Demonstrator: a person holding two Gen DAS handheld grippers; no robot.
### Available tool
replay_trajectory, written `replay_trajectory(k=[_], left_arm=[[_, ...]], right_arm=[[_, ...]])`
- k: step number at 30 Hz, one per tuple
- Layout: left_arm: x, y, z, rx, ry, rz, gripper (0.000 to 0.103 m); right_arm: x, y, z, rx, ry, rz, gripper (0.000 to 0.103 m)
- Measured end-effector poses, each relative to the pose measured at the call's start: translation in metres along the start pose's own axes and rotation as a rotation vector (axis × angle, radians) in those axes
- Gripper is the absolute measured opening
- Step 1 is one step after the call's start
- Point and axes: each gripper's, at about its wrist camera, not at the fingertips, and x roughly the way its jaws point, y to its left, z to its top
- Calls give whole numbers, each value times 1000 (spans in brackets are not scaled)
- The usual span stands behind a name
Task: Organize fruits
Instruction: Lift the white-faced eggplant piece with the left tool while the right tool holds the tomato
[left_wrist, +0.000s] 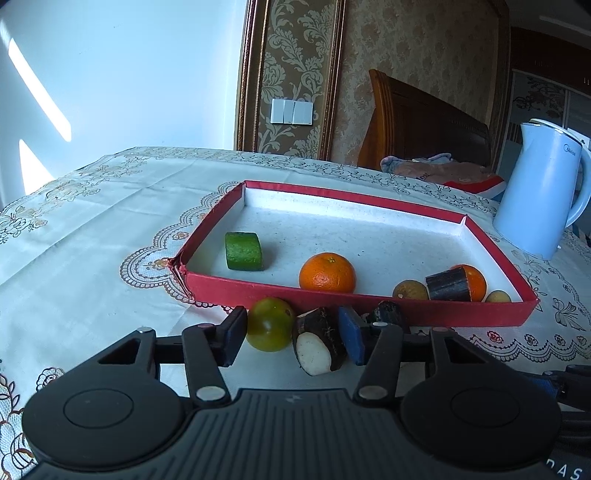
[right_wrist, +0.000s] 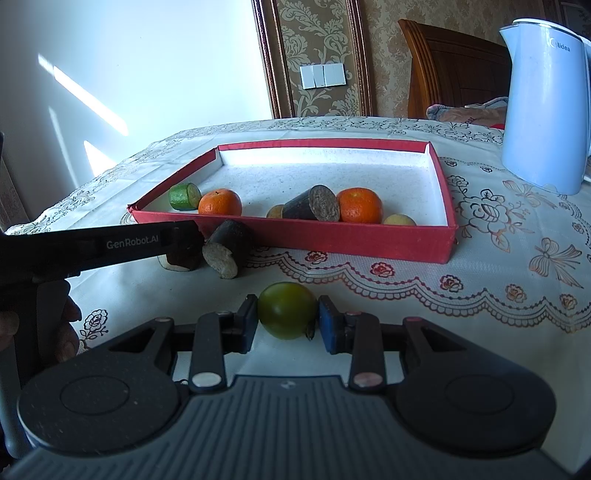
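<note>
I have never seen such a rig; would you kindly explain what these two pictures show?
No robot here: a person holds a two-finger gripper in each hand, each with a fisheye camera looking along its fingers. One picture comes from the left gripper, the other from the right gripper. On the tablecloth sits a red tray holding two oranges, a green chunk, a dark cane piece and small yellowish fruits; a blue kettle stands beside it. The right gripper is shut on a green round fruit. The left one straddles another green fruit and a loose cane piece; whether it grips is unclear.
</note>
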Motion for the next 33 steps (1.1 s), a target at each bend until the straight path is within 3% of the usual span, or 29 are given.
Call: replay_trajectory(k=[17, 25, 33], left_arm=[[-24, 3, -11, 52, -31, -58, 50], [-37, -3, -19, 122, -24, -99, 51], [-38, 5, -20, 82, -24, -126, 52]], right_arm=[[0, 0, 0, 0, 0, 0, 33], [0, 0, 0, 0, 0, 0, 33], [0, 0, 0, 0, 0, 0, 33]])
